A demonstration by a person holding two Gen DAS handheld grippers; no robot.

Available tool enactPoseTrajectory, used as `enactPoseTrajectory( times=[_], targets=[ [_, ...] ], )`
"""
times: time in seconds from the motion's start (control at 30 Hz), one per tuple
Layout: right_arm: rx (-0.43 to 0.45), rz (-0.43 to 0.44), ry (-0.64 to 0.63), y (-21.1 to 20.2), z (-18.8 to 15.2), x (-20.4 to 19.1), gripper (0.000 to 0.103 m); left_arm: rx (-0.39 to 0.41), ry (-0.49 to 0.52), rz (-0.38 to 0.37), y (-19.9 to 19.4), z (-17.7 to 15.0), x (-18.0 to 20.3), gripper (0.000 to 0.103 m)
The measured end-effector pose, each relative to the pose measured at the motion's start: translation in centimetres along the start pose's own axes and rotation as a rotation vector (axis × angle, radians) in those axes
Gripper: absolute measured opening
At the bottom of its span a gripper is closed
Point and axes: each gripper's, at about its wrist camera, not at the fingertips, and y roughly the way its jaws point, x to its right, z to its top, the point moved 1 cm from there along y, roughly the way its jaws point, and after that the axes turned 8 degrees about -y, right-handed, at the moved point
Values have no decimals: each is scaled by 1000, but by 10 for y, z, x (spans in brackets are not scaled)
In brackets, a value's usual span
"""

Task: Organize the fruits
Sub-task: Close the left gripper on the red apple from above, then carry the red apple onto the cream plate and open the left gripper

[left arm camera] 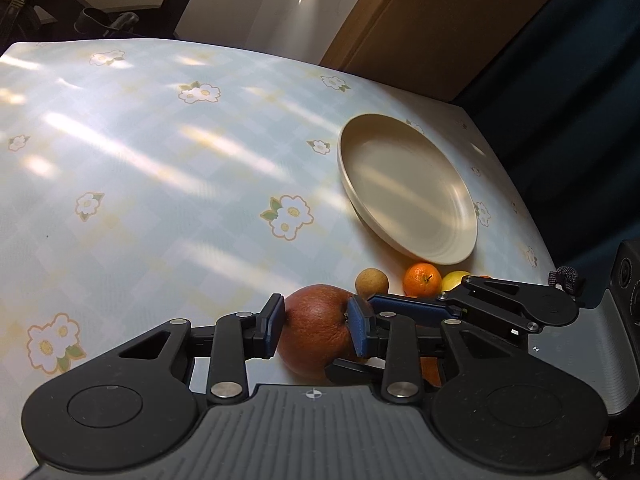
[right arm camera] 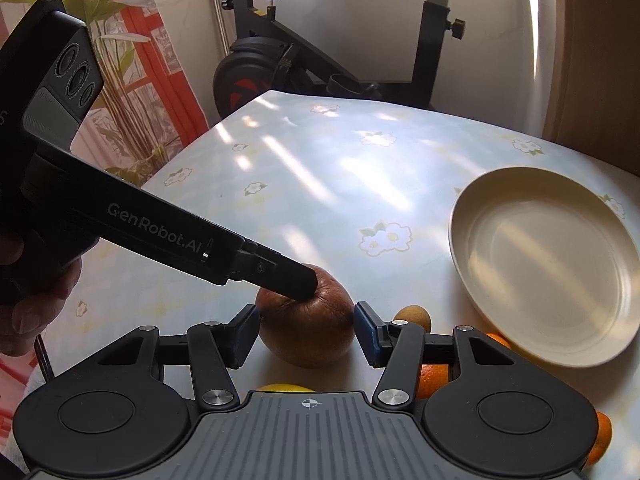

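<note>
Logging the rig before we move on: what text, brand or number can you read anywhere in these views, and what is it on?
"GenRobot.AI": on the side of the left gripper, in the right wrist view.
A lone "S" at that view's left edge, on the same gripper's body; the rest is cut off.
Nothing readable on the plate, fruit or tablecloth.
</note>
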Motion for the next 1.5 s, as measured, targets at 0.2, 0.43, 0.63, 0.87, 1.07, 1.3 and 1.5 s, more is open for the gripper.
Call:
enactPoseTrajectory(
  times=[0.2,0.43,0.63,0.87,1.07,1.3,1.5],
  targets=[
    [-51,9,25,7,-5,3,61,11,-13,-13,0,-3,-3,37],
    [-72,49,61,19,-9,8,59,15,-28,-26,0,-7,-8,37],
    [-51,52,61,16,-10,8,56,28,-34,-17,0,-9,-8,37],
    [28,45,70,-10,-7,19,56,71,-39,-31,-12,-5,5,37],
    [80,18,54,-41,4,48,56,121,14,-50,-20,5,37,37],
    [90,-29,31,-65,7,88,56,149,90,-79,-9,16,82,37],
    [95,-32,26,-61,8,115,56,145,121,-79,7,27,98,37]
  ],
)
